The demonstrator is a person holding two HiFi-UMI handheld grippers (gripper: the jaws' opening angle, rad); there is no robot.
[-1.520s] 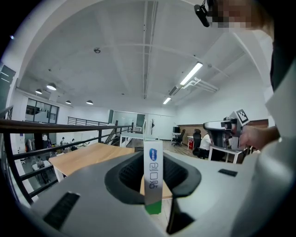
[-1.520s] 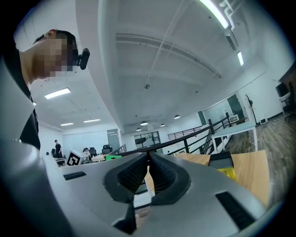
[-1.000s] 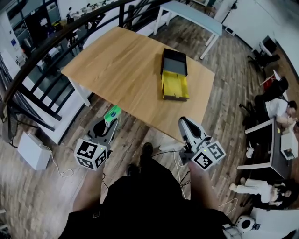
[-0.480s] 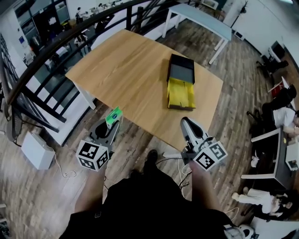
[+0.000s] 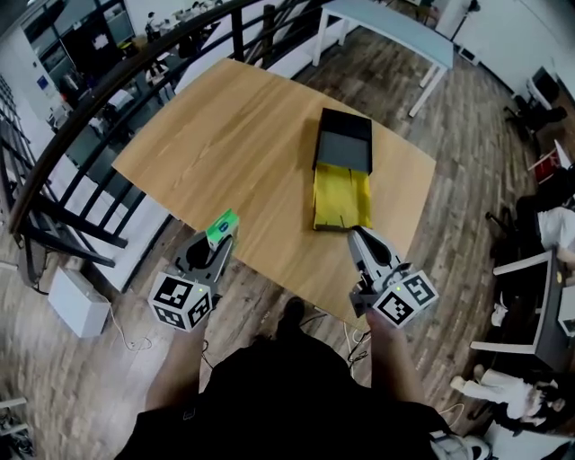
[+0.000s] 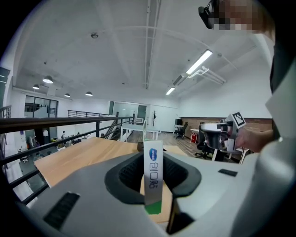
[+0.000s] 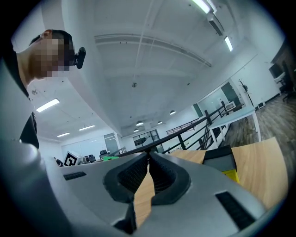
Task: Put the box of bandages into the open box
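In the head view the bandage box [image 5: 222, 228], white with a green end, sits upright between the jaws of my left gripper [image 5: 220, 243], just over the near edge of the wooden table [image 5: 234, 135]. The left gripper view shows the same bandage box [image 6: 153, 178], narrow and blue-printed, with my left gripper [image 6: 152, 157] shut on it. The open box [image 5: 344, 142] is black with a yellow flap [image 5: 341, 198] folded toward me, at the table's right middle. My right gripper [image 5: 354, 234] is shut and empty, its tip just short of the flap. The right gripper view shows the open box [image 7: 221, 159] ahead to the right.
A dark railing [image 5: 108, 99] runs along the table's left side. A pale table [image 5: 395, 22] stands at the back. A white unit [image 5: 68, 301] and cables lie on the wooden floor to the left. People sit at desks [image 5: 530, 296] on the right.
Both grippers have moved forward toward the table. The bandage box has gone from beside the table's edge to over it, and the right gripper's tip has neared the yellow flap.
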